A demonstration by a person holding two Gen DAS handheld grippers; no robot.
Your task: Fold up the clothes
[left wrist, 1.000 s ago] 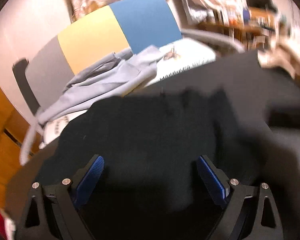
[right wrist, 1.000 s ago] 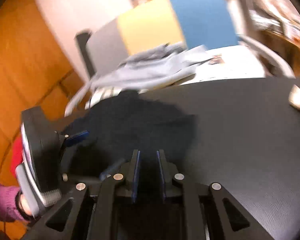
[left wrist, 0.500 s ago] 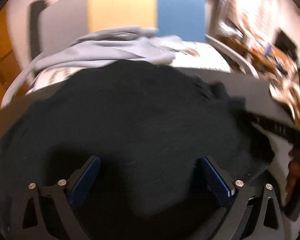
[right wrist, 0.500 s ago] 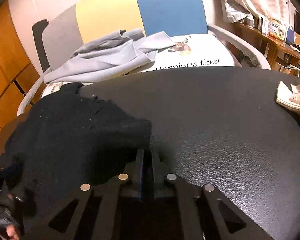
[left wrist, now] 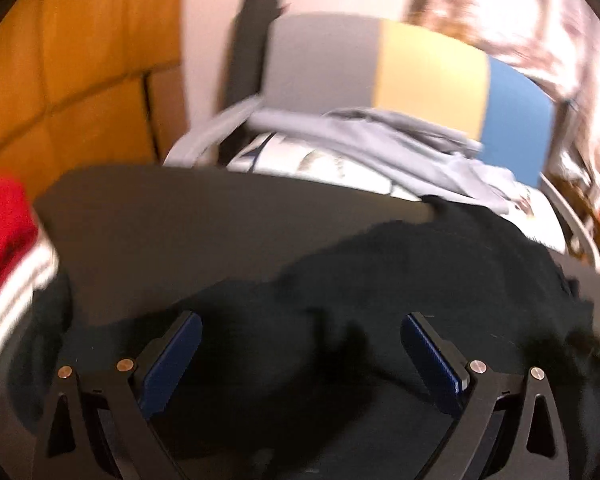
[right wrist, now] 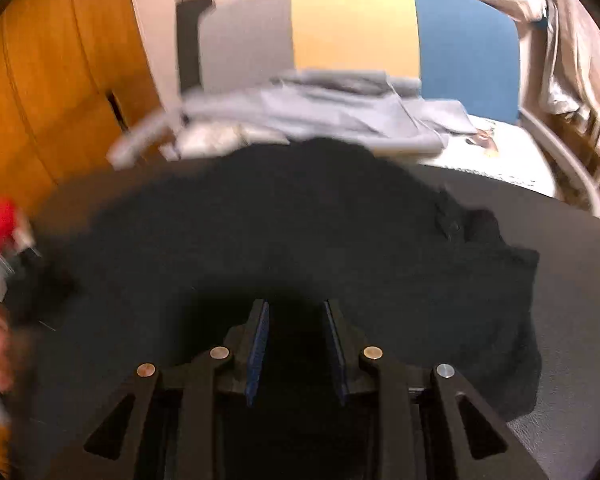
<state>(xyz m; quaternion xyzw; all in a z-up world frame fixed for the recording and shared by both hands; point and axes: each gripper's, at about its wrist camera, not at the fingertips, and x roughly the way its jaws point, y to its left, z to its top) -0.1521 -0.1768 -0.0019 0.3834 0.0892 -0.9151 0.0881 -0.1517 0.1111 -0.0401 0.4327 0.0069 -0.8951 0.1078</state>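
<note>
A black garment (left wrist: 420, 288) lies spread on the dark table (left wrist: 180, 216); in the right wrist view it (right wrist: 300, 232) covers most of the tabletop (right wrist: 572, 280). My left gripper (left wrist: 298, 344) is wide open and empty, low over the garment's near left part. My right gripper (right wrist: 296, 328) has its jaws partly apart over the garment's near edge, with dark cloth between or under them; whether the pads touch it is unclear. Both views are blurred.
A chair with a grey, yellow and blue back (right wrist: 356, 36) stands behind the table with a light grey garment (right wrist: 320, 116) heaped on its seat. A red garment with white stripes (left wrist: 4, 232) lies at the table's left. Orange cabinets (left wrist: 80, 60) stand at left.
My right gripper's jaws have opened from fully shut and it has moved left over the black garment. My left gripper has swung left, staying open.
</note>
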